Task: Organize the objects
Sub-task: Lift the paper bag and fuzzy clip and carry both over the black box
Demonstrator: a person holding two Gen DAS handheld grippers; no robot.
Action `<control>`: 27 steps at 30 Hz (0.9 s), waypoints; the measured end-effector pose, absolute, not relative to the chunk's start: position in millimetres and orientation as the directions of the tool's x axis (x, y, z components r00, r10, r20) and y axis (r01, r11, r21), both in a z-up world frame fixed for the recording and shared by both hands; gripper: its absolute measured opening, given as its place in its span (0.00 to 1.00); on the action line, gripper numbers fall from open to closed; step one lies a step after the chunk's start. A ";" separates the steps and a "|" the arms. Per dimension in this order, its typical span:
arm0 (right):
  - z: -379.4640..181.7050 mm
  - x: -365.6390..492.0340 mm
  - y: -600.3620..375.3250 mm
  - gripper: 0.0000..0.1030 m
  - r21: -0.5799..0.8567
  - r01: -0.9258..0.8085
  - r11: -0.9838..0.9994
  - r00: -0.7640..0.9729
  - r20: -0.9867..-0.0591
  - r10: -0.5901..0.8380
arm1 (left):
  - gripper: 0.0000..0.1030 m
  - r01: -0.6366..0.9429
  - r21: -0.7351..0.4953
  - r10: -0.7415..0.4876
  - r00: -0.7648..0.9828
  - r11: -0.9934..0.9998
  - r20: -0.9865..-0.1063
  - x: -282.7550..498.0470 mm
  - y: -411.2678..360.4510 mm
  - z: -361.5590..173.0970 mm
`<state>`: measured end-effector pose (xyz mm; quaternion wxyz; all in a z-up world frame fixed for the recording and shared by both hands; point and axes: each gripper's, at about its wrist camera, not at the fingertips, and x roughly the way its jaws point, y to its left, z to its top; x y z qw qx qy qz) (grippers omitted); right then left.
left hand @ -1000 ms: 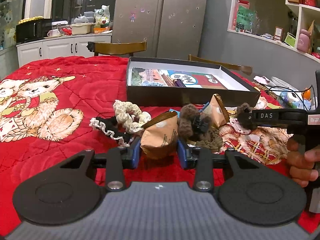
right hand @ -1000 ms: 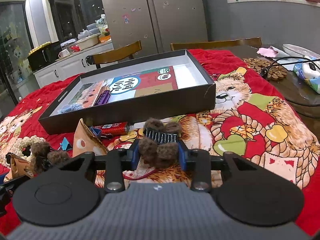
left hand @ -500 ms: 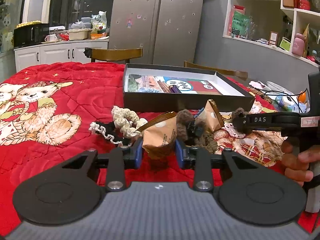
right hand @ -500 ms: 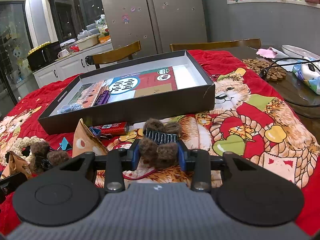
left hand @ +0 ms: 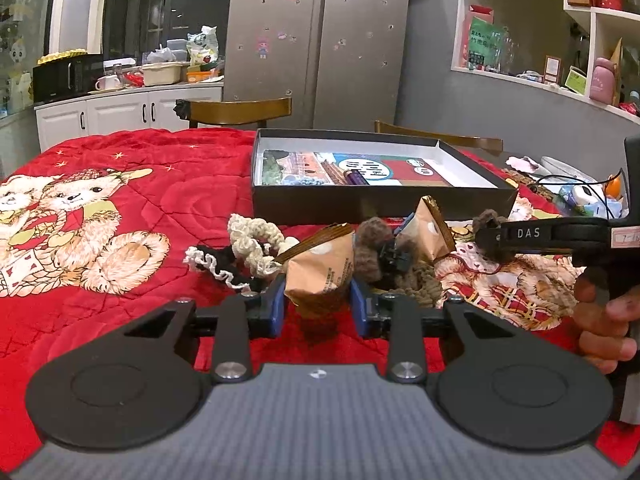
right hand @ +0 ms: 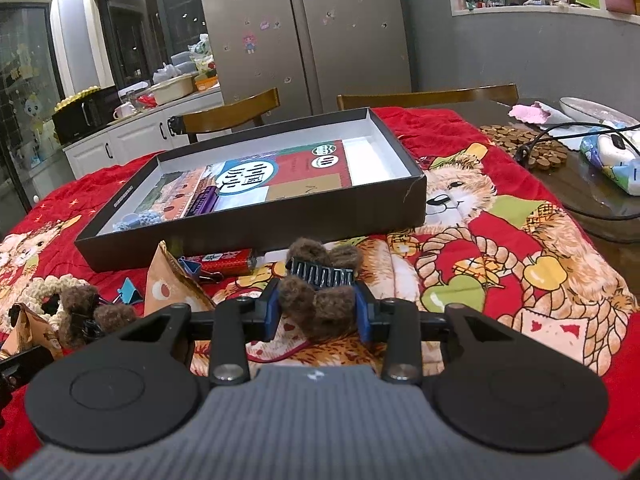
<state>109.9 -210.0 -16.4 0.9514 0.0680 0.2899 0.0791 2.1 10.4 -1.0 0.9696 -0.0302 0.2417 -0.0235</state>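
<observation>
On the left of the left wrist view a red blanket with teddy bears covers the table. A white frilly hair tie and a black one lie on it; part of the black one is tucked under the white one. Next comes the left gripper. Its blue pads are squeezed onto a tan snack bag. The bottom of the bag is in shadow and hard to see. Just behind it sits a brown fuzzy hair clip, partly hidden by the bag, and a second tan bag leans near it. Behind all of these is a flat black box. Inside lie a picture sheet and a purple thing too small to name. At the far right a hand holds the other gripper's handle, and the picture edge cuts the hand off.

In the right wrist view, the left edge shows the pile again, dim and cut off. A blue binder clip and a red packet lie in front of the box. In the middle the right gripper pinches another brown fuzzy clip just above the blanket. Its dark teeth show on top, and its underside is hidden. On the far right, off the blanket, a black cord crosses the bare table, and a white and blue pack is cut off by the edge.
</observation>
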 end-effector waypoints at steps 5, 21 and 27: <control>-15.9 108.7 -207.7 0.39 0.158 -0.102 0.982 0.824 -0.540 0.172 | 0.36 0.026 -0.062 -0.052 0.884 0.998 -0.464 1.6 9.9 -0.5; 0.2 90.7 -187.2 0.39 0.060 -0.138 0.989 0.894 -0.421 0.150 | 0.36 0.009 -0.056 -0.033 0.896 0.998 -0.443 -1.2 10.0 2.2; 17.1 88.1 -188.9 0.39 0.084 -0.130 0.988 0.909 -0.387 0.152 | 0.36 -0.008 -0.058 -0.017 0.910 0.998 -0.415 -4.9 9.5 13.6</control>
